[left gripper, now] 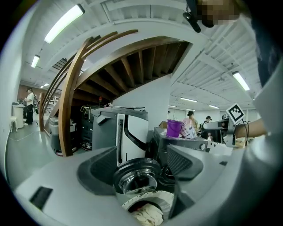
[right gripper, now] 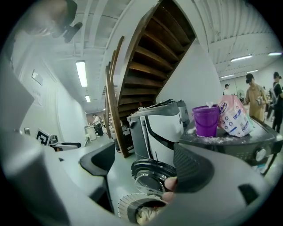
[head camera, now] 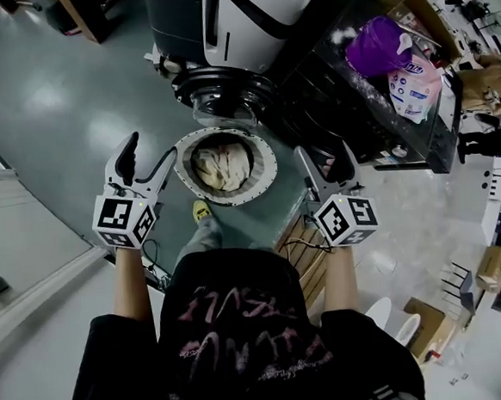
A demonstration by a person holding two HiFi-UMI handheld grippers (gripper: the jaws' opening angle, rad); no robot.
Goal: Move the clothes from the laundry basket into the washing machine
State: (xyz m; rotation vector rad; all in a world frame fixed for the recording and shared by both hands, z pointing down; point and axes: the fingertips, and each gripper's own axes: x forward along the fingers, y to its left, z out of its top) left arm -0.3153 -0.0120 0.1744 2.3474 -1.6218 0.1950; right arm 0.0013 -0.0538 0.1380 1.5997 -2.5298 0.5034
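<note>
Hovering open and empty, left tool [head camera: 148,164] and right tool [head camera: 328,167] flank laundry basket [head camera: 266,163], clothes [head camera: 222,165] partly rim-hidden.

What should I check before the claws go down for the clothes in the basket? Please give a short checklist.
1. The left claw is open, nothing between its jaws: ok.
2. The right claw is open, nothing between its jaws: ok.
3. The clothes lie in the laundry basket, ahead between both claws: ok.
4. The door of the washing machine stands open: ok.
5. Room inside the washing machine: cannot tell, its opening is hidden.
</note>
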